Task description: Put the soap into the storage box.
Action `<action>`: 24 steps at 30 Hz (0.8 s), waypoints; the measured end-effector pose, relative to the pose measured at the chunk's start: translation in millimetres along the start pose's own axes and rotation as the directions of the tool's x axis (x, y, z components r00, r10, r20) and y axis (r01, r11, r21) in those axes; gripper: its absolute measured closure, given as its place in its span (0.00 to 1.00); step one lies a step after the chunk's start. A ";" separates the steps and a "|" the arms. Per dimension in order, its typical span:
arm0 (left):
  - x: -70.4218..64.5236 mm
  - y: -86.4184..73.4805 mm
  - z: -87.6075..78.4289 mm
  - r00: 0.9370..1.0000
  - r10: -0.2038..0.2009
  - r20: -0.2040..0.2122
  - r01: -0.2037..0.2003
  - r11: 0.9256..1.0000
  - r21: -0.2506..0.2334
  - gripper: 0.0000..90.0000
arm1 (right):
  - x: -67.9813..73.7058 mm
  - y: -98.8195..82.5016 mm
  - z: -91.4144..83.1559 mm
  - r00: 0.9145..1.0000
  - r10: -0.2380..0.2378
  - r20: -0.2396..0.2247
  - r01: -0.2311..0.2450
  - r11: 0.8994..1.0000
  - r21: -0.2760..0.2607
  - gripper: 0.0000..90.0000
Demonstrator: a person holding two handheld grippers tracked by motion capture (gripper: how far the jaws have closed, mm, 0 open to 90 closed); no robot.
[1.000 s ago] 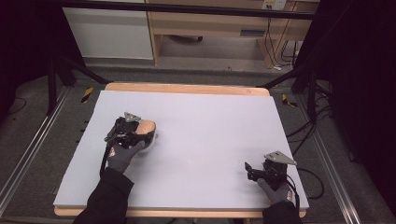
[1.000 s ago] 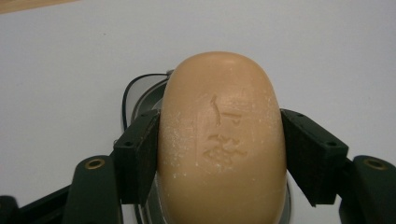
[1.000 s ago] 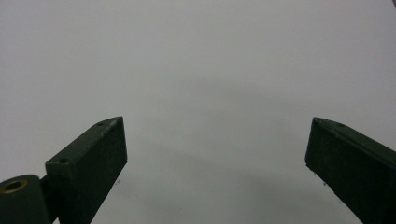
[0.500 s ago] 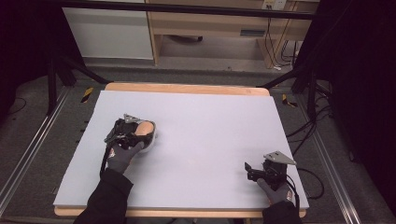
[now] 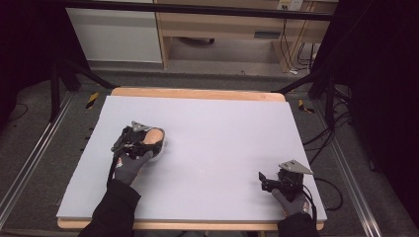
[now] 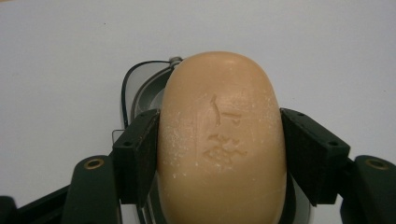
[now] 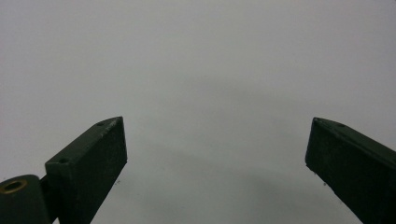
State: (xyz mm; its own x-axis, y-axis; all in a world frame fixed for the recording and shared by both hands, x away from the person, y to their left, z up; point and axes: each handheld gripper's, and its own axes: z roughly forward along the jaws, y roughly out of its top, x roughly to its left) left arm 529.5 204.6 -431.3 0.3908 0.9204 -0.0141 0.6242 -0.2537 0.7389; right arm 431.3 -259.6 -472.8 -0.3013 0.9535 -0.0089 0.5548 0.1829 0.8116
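A tan oval bar of soap [image 6: 222, 140] with a stamped mark is clamped between the two black jaws of my left gripper [image 6: 219, 154]. Under it lies a shiny metal soap dish [image 6: 149, 86], its rim showing behind and to the left of the bar. From above, the soap [image 5: 154, 136] and the left gripper [image 5: 141, 143] are at the middle left of the table. My right gripper [image 5: 269, 181] rests near the front right corner, jaws wide apart over bare surface with nothing between its fingers [image 7: 88, 158].
The pale lilac tabletop [image 5: 222, 133] has a wooden edge. A black frame bar crosses the back, with a white cabinet [image 5: 116, 34] and a wooden shelf unit behind it. Cables [image 5: 326, 182] trail off the right side.
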 end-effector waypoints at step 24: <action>-9.7 -2.4 -10.9 0.999 0.036 0.034 -0.033 0.997 -0.063 0.29 | 0.3 0.2 0.0 1.000 0.002 0.001 -0.002 1.000 0.000 0.06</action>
State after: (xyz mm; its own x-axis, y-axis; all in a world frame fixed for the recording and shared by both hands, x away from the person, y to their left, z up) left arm 516.9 199.6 -425.5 0.4357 0.9000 -0.0108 0.5670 -0.2651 0.7799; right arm 431.2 -259.3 -472.6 -0.2992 0.9541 -0.0081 0.5551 0.1810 0.8118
